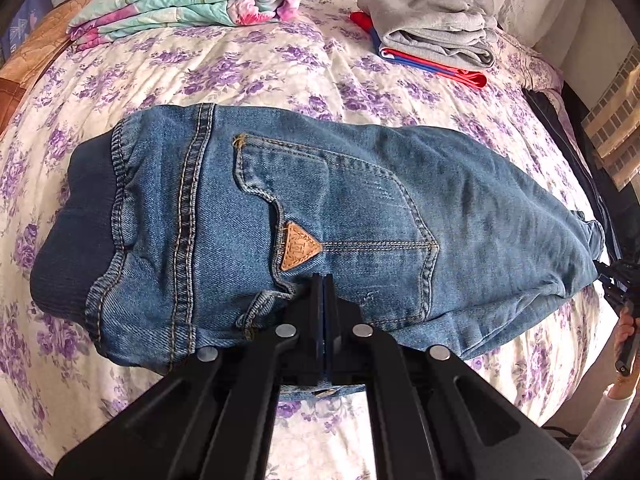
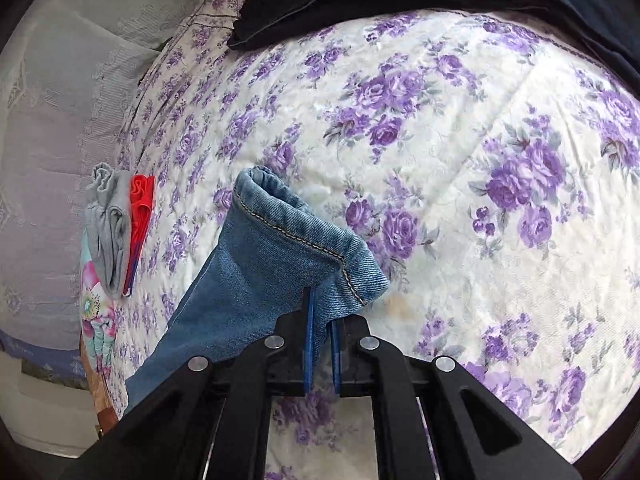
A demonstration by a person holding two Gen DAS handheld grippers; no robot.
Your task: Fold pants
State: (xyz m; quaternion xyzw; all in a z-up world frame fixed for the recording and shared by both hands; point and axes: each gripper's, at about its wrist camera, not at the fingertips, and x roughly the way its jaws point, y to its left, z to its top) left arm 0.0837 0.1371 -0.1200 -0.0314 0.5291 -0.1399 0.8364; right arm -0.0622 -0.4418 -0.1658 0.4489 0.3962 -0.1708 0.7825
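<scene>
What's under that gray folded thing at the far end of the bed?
Under the gray folded garment lies a red and blue garment, only its edges showing, on the floral bedspread. Most of it is covered, so what it is stays unclear.

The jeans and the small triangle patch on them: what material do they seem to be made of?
The jeans look like blue denim: a diagonal twill weave, faded patches and tan contrast stitching show. Their waistband seems a darker ribbed knit, probably elastic. The triangle patch looks like tan leather or imitation leather, matte and embossed; which one cannot be told. Both grippers, left gripper and right gripper, clamp the denim.
</scene>
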